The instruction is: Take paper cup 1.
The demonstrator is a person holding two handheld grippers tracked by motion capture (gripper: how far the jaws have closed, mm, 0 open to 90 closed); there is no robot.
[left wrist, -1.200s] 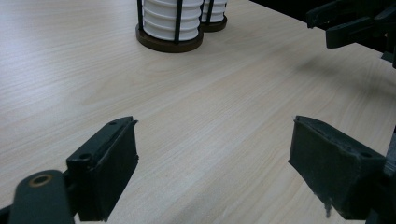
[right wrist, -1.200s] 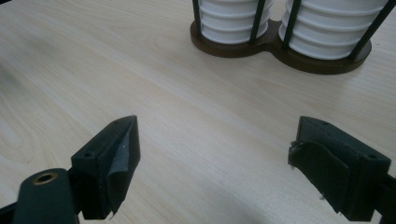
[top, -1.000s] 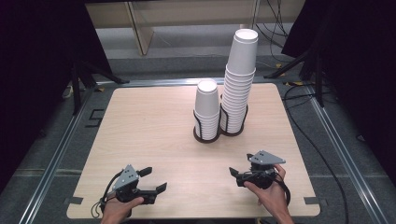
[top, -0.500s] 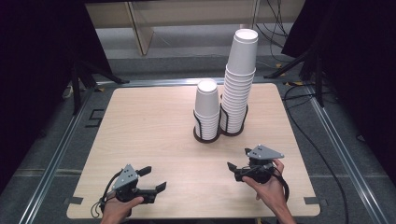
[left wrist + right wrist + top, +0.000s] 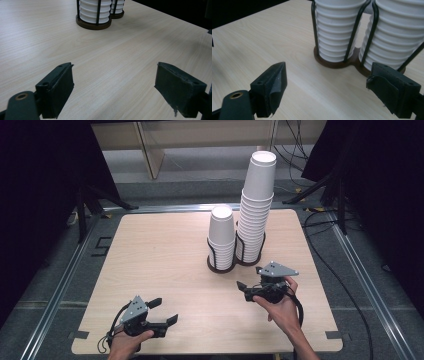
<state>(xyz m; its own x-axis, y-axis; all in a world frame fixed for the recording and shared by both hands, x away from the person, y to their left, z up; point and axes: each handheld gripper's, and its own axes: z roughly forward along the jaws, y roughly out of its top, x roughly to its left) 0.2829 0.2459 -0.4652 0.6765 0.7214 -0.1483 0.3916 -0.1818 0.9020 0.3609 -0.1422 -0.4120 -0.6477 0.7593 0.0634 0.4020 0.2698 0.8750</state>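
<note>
A: What stands on the wooden table (image 5: 150, 250)?
B: A double wire cup holder (image 5: 235, 262) near the far right, with a short stack of white paper cups (image 5: 221, 236) in its left ring and a tall stack (image 5: 256, 210) in its right.

A: And the grippers?
B: The left gripper (image 5: 162, 312), jaws apart with nothing between them, rests at the near edge. The right gripper (image 5: 242, 290), in a raised hand, points left just in front of the holder; its jaws' state is unclear.
</note>
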